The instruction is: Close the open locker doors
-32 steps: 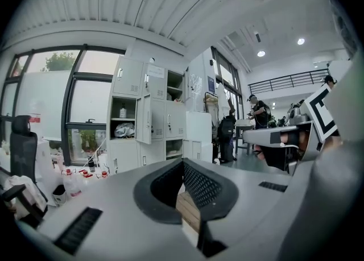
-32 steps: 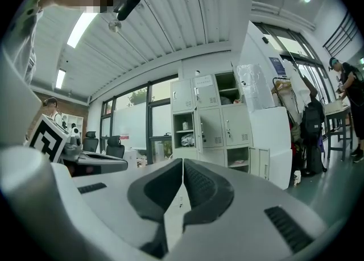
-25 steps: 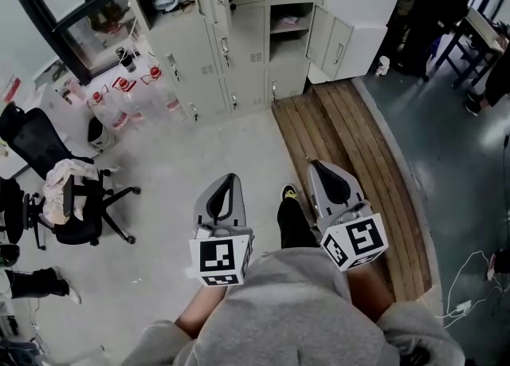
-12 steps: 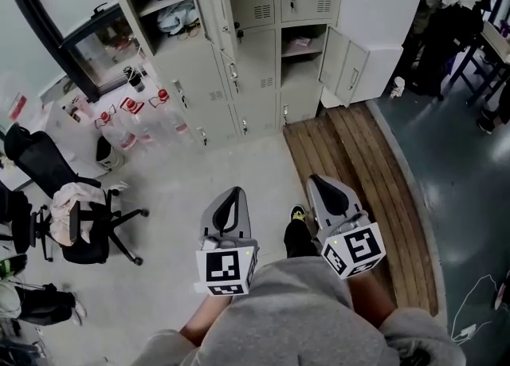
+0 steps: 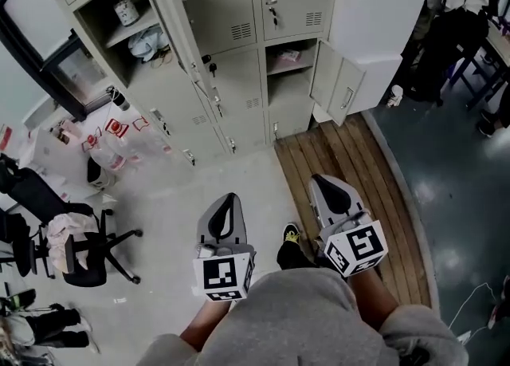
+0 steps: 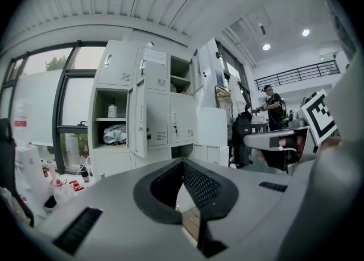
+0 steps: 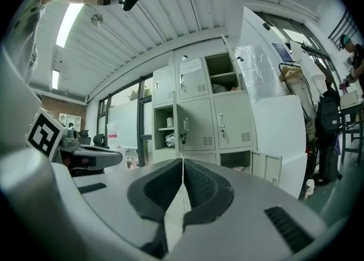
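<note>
**Operator:** What changed in the head view?

**Technician:** The lockers [image 5: 239, 77] drew nearer and filled more of the frame. The tall open door [image 5: 179, 29] shifted from the upper left edge toward the centre.

**Operator:** And at floor level?

**Technician:** The office chair [image 5: 76, 245] and the bottles [image 5: 111, 129] slid lower in the frame.

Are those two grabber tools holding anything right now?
No. The left gripper and the right gripper are both shut and empty, well short of the lockers.
</note>
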Motion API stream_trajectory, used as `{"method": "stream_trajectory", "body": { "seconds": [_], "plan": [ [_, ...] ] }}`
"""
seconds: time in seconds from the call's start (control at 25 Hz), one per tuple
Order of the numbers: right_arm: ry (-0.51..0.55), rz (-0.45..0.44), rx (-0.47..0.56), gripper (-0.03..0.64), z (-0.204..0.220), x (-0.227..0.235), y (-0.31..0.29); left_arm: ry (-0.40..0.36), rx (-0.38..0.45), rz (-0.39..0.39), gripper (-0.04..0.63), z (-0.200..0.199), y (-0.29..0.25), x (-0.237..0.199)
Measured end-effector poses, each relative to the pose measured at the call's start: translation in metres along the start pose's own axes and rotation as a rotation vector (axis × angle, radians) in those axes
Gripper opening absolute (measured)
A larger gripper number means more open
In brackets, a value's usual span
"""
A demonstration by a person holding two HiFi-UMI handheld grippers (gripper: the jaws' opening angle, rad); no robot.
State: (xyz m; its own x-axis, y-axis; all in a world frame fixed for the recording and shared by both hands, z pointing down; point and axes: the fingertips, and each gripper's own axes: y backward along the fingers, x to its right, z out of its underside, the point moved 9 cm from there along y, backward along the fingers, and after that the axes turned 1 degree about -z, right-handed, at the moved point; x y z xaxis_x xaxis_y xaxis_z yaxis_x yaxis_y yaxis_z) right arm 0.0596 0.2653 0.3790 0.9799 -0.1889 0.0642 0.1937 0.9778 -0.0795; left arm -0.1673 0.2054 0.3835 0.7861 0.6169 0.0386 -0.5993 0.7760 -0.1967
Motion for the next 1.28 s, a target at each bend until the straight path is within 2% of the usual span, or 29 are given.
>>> {"method": "stream_trajectory", "body": {
  "seconds": [0.24,0.68,0.96,1.28],
  "plan": [
    [-0.029,0.03,0.006,0.029,-0.014,0.07,-0.035,0.0,-0.01,0.0,0.012,-0.018,-0.068,0.013],
    [-0.067,0.082,0.014,0.029,-0.015,0.17,-0.083,-0.051,-0.052,0.007,0.012,-0.036,-0.17,0.03],
    [-0.059,0.133,0.001,0.029,-0.007,0.223,-0.104,-0.066,-0.071,0.029,0.012,-0.039,-0.216,0.041],
    [-0.009,0.189,-0.048,0.029,-0.003,0.263,-0.128,-0.053,-0.1,0.053,0.012,-0.036,-0.257,0.034]
  ]
}}
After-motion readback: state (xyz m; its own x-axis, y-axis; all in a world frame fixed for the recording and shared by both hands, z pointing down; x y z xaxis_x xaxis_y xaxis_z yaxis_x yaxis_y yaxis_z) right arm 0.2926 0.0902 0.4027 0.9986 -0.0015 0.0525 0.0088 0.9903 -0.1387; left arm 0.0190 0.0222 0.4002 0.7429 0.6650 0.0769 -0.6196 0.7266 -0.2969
